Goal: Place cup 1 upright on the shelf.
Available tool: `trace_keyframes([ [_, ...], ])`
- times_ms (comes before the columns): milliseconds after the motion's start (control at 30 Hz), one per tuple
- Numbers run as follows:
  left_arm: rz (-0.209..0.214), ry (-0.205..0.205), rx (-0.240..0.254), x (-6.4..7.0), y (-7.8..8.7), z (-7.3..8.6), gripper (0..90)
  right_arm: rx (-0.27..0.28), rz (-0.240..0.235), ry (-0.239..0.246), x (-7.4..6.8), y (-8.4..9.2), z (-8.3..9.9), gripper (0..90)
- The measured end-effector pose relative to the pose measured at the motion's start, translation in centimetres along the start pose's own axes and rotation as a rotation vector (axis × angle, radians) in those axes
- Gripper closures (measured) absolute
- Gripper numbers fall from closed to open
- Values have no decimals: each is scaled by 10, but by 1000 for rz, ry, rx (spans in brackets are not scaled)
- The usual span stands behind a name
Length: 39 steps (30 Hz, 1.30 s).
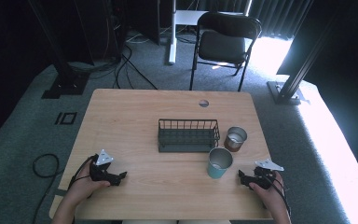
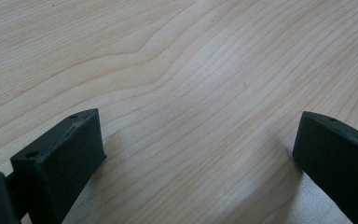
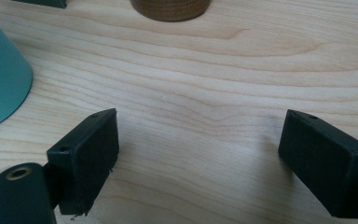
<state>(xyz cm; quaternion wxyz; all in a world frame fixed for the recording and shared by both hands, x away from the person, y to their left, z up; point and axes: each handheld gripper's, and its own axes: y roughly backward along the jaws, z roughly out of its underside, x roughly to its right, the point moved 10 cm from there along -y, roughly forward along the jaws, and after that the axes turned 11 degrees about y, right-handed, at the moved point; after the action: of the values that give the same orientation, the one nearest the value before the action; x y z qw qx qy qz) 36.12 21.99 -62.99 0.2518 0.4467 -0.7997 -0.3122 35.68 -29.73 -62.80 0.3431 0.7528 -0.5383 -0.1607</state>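
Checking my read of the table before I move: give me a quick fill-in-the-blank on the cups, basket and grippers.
1. The teal cup stands nearest the ____ gripper.
2. The wire basket holds ____.
3. The left gripper has its jaws ____.
4. The brown cup stands to the ____ of the basket.

Missing words: right; nothing; open; right

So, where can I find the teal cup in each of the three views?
High view: teal cup stands right of centre, in front of the wire basket.
Left gripper view: not in it.
Right gripper view: teal cup at the left edge.
Shared landmark: the brown cup behind it.
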Motion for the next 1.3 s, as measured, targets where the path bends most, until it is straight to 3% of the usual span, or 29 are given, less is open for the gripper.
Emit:
trace_keyframes([
  [533,-7,5,1,-1,0,-1,25,0,0,1,0,0,0,117],
  [700,-6,-13,-17,1,0,-1,25,0,0,1,0,0,0,117],
  [1100,72,-67,62,25,-2,-21,24,0,0,1,0,0,0,117],
  [1300,98,-104,66,37,-3,-29,25,0,0,1,0,0,0,117],
])
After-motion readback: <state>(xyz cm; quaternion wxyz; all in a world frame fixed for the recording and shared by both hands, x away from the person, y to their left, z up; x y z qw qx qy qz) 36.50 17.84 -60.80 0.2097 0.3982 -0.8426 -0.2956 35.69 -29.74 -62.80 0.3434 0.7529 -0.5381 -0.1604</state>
